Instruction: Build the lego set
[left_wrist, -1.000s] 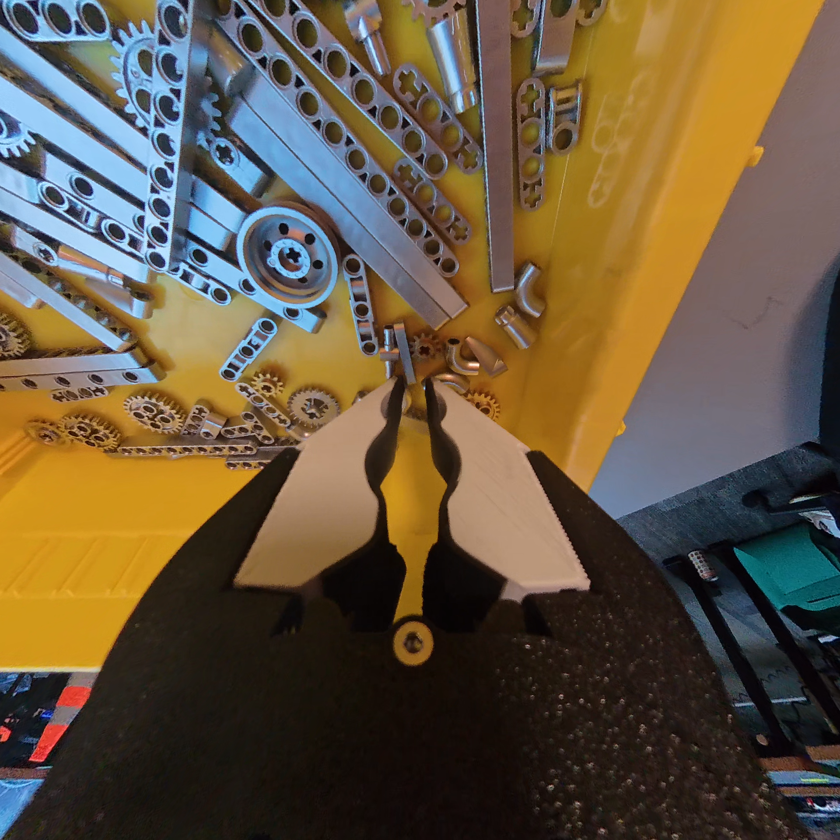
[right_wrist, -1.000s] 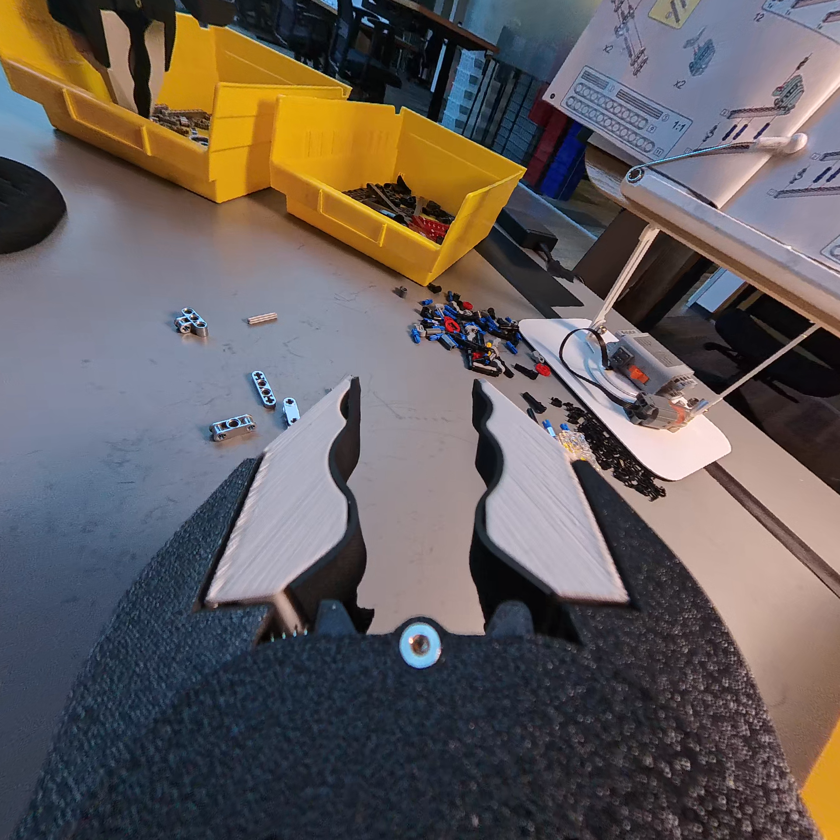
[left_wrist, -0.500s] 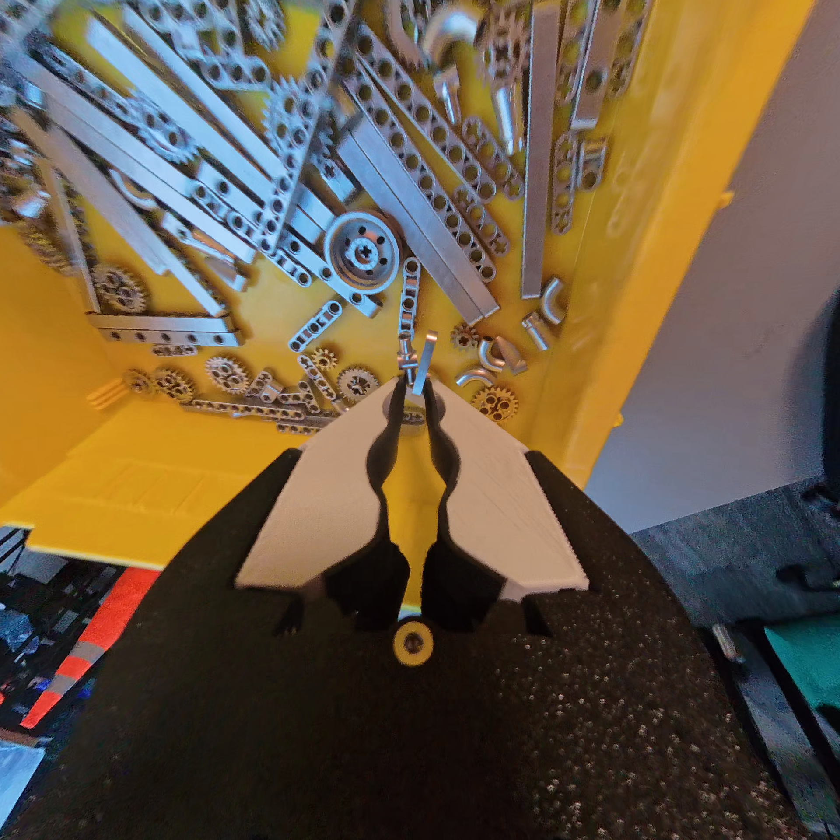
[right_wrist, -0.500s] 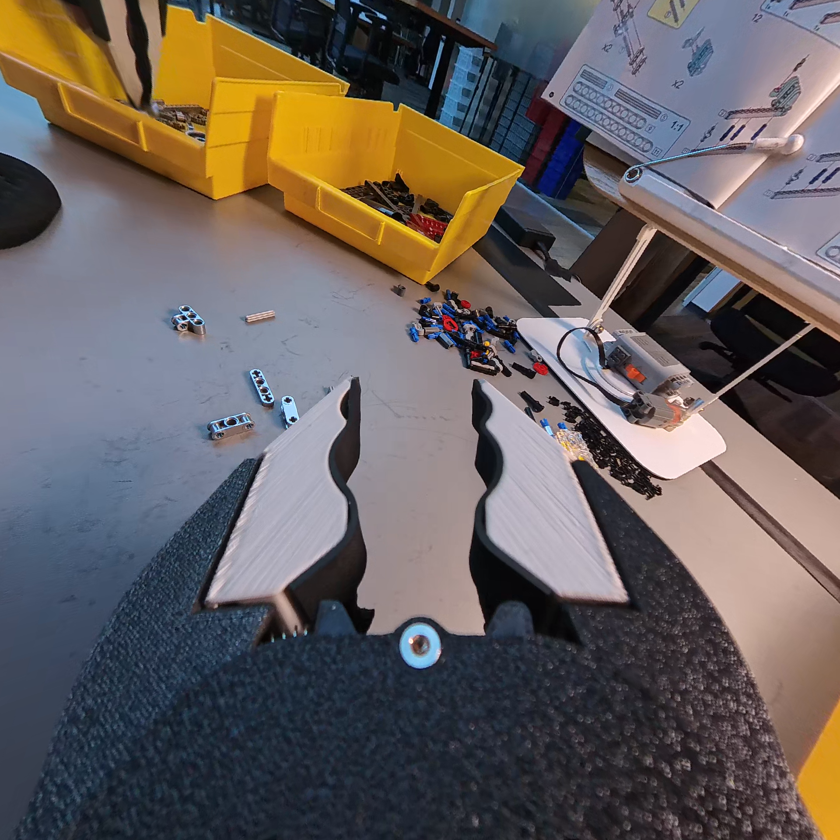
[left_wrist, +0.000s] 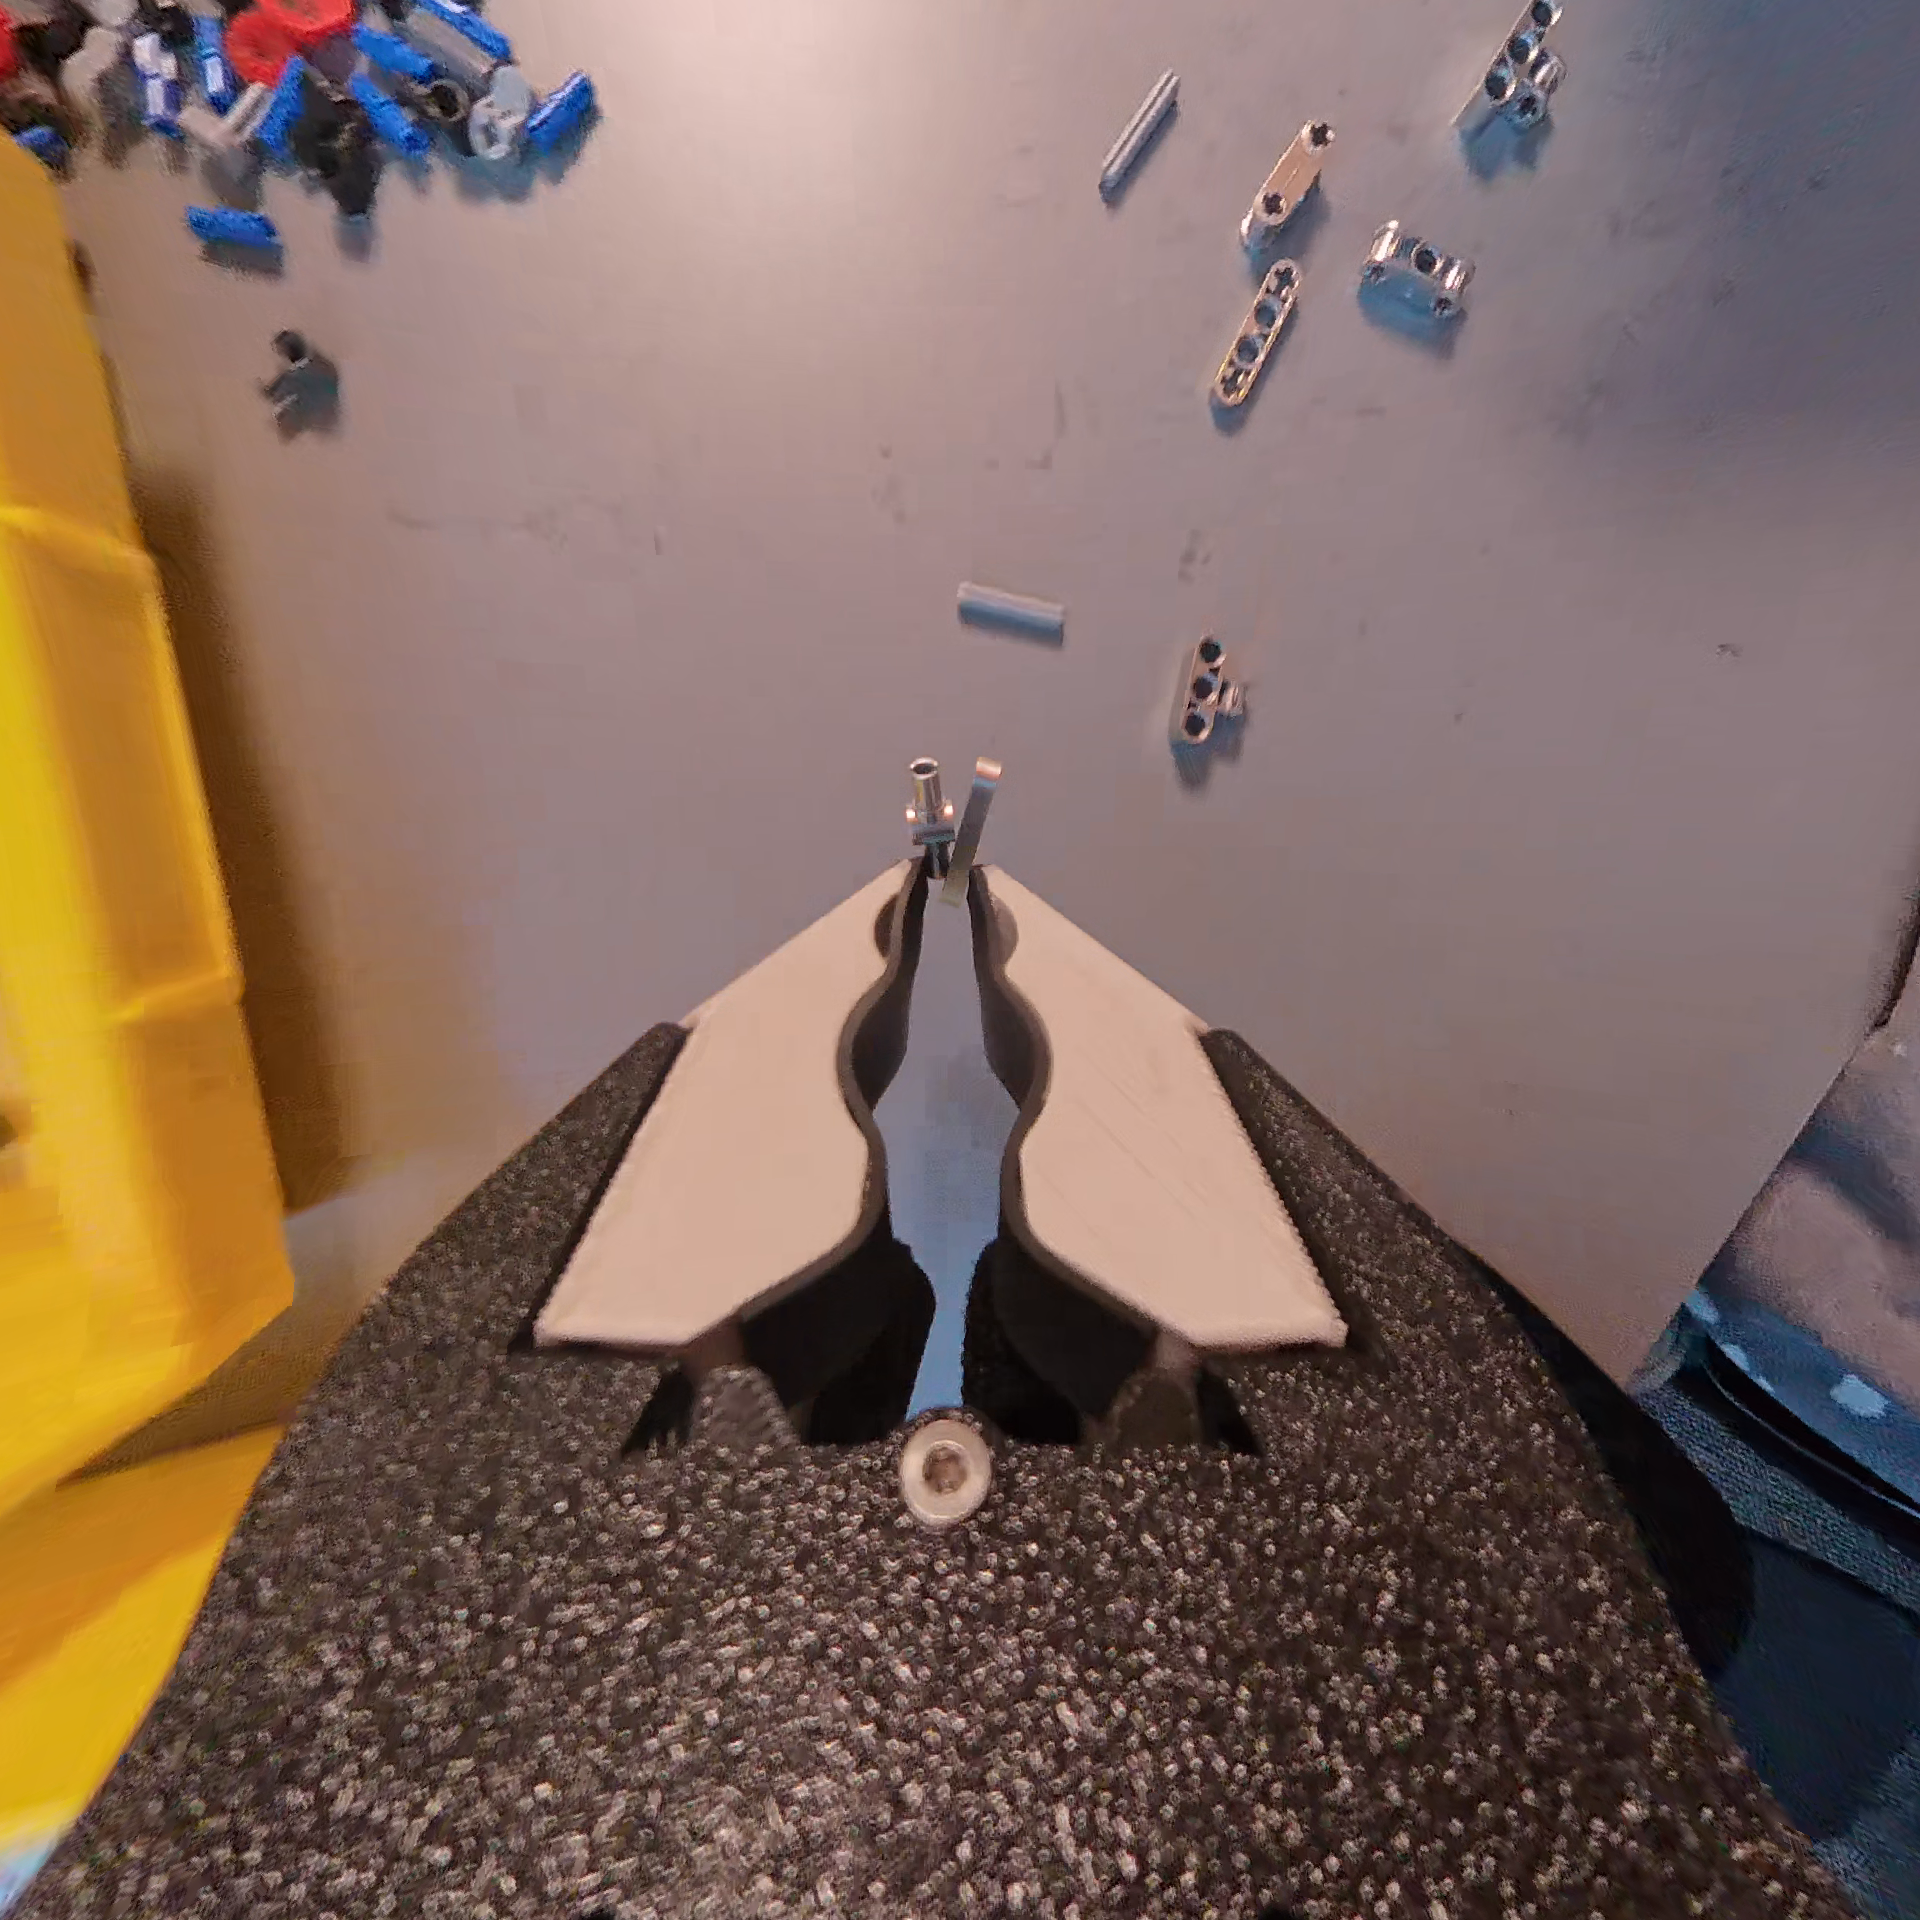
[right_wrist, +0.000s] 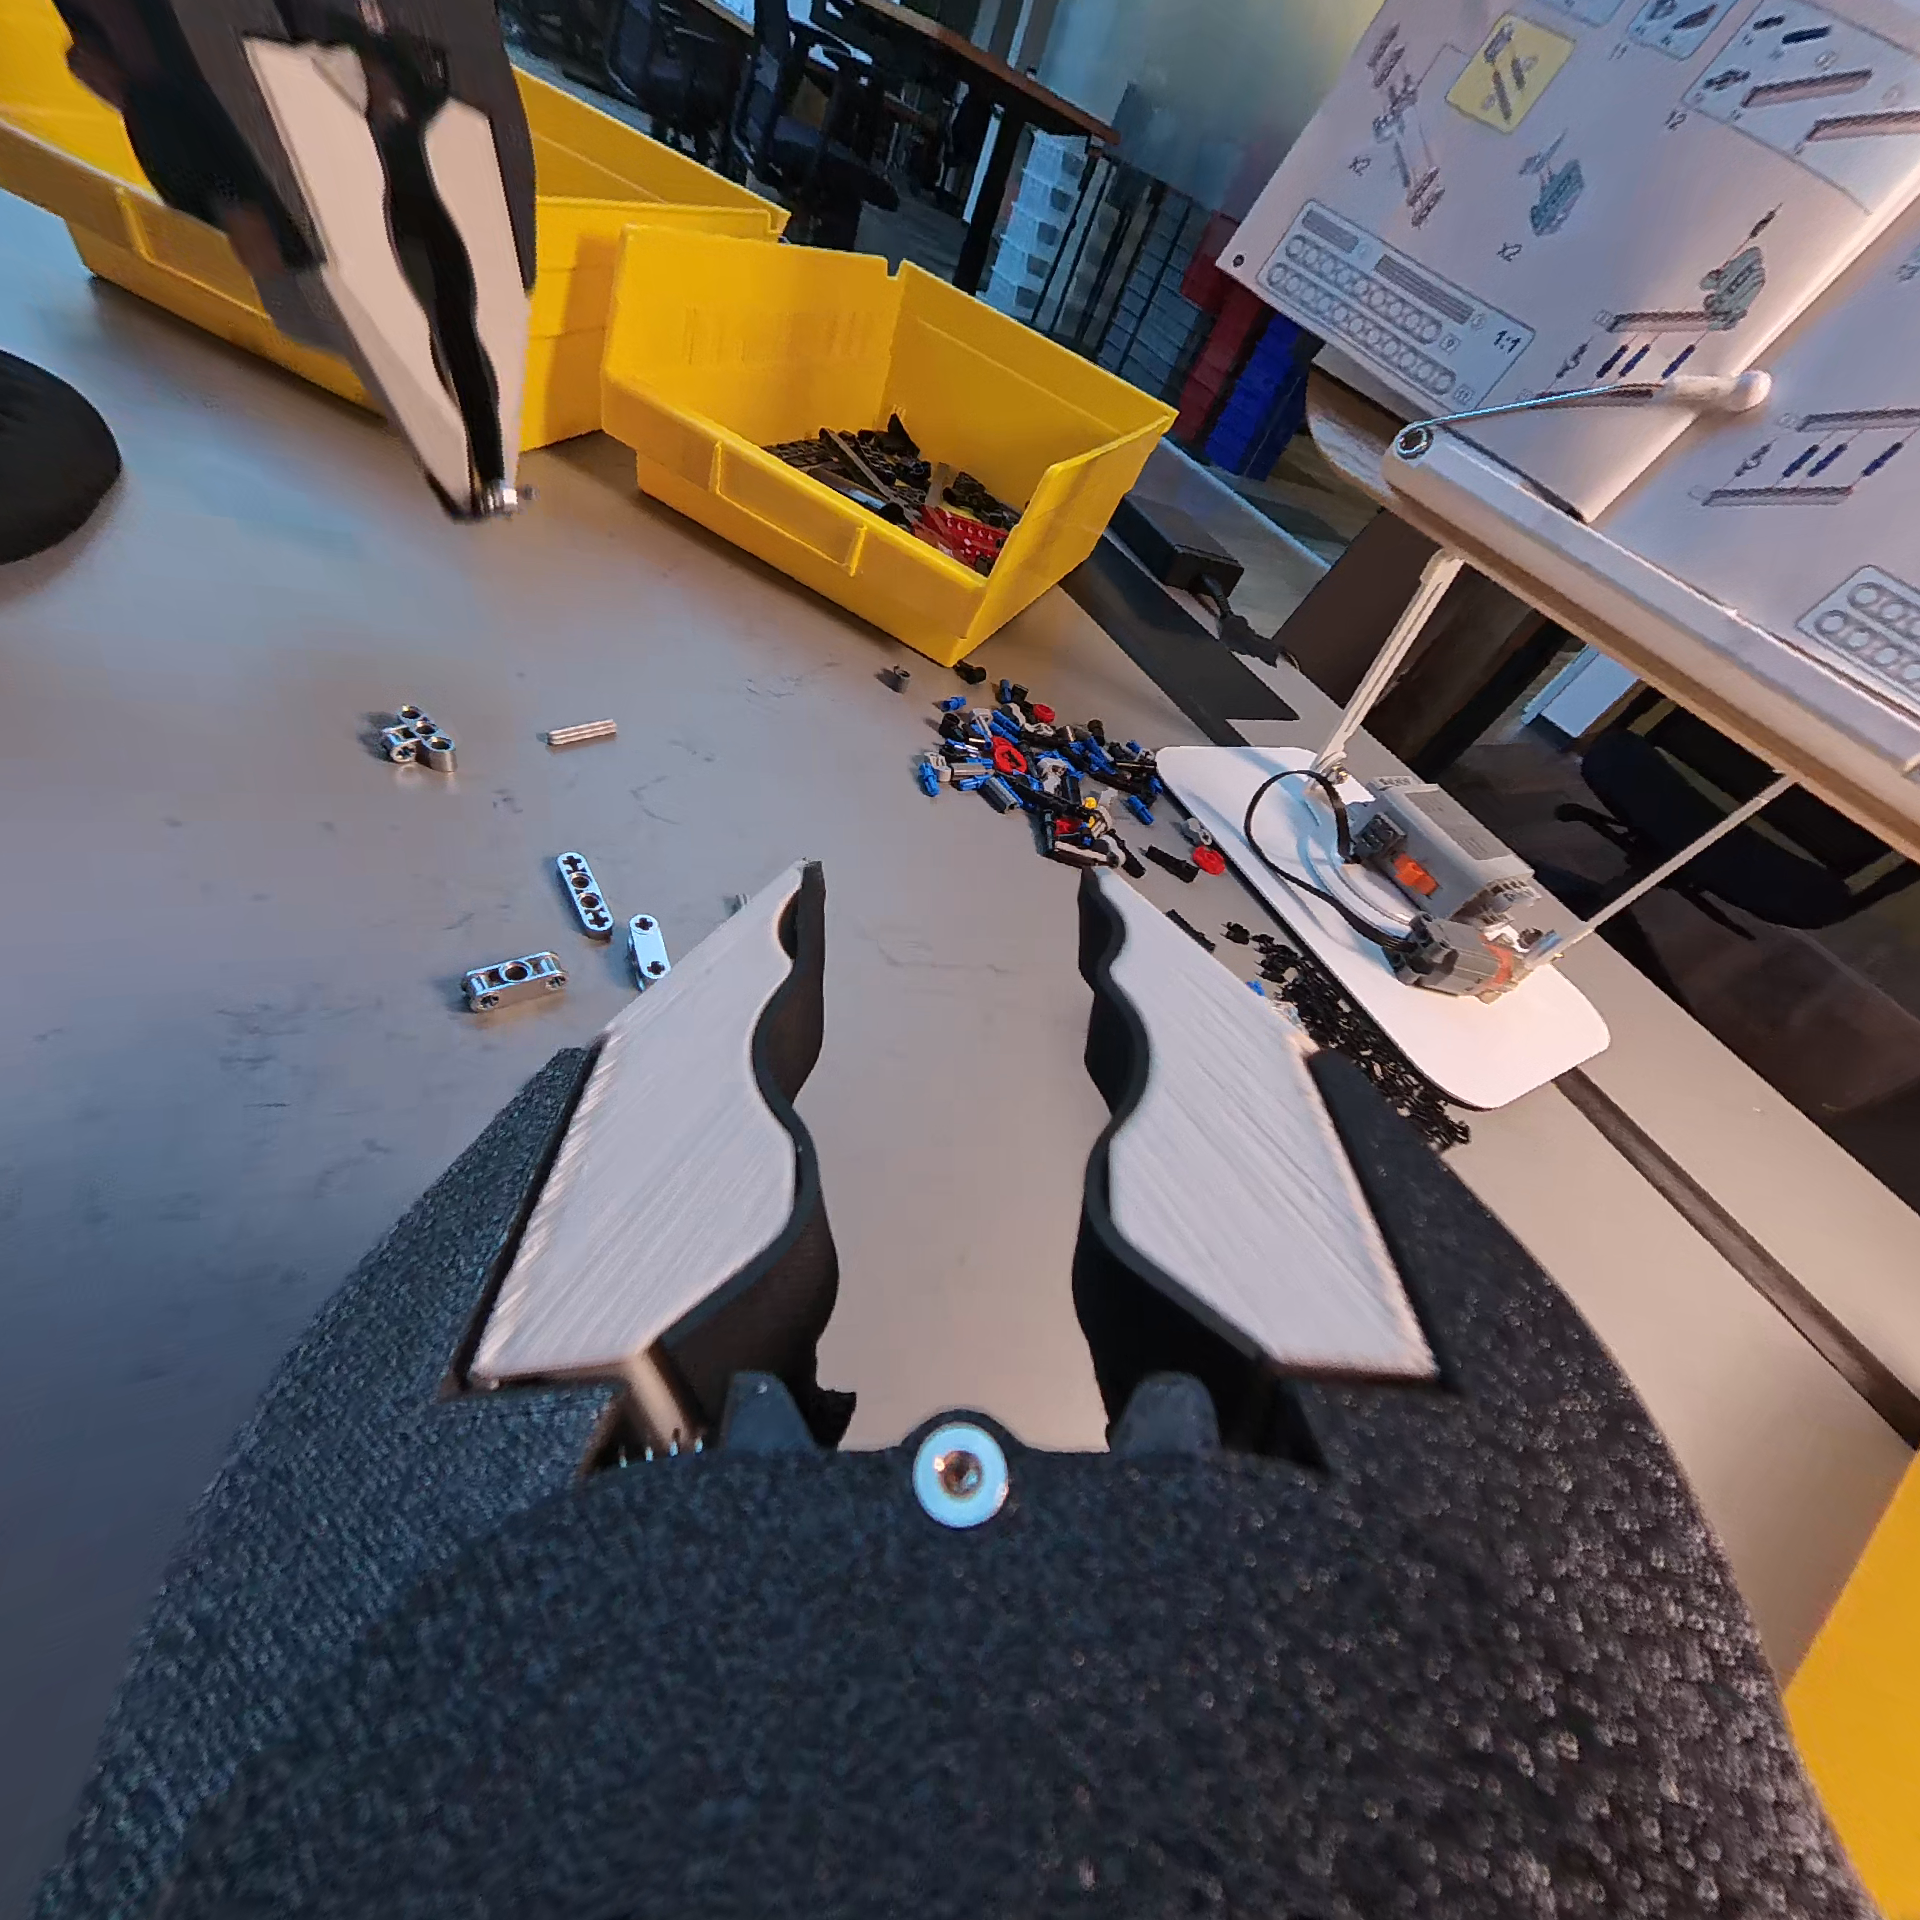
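- Right now my left gripper has its jaws drawn almost together on a small grey part. The part sticks out past the tips as a stubby pin with a thin flat strip beside it. I cannot tell whether that is one piece or two.
- The part hangs above the bare grey table, apart from everything lying on it.
- Nearest on the surface are a short grey axle and a three-hole connector, with a thin holed beam farther off.
- A yellow bin stands just to the side of this gripper.
- In the right wrist view I see the same gripper tip-down above the table, the part glinting at its tips.
- My right gripper stands wide open and holds nothing, low over the table.
- Just beside its left finger lie two thin holed strips and a chunky grey connector.
- Farther out are a heap of blue, black and red pins, a second yellow bin holding black and red parts, and a grey motor unit on a white base plate.
- As for writing, printed instruction sheets stand on a sloped holder at the right, showing part diagrams and small counts that I leave unread. I see no brand mark on the bins or grippers.
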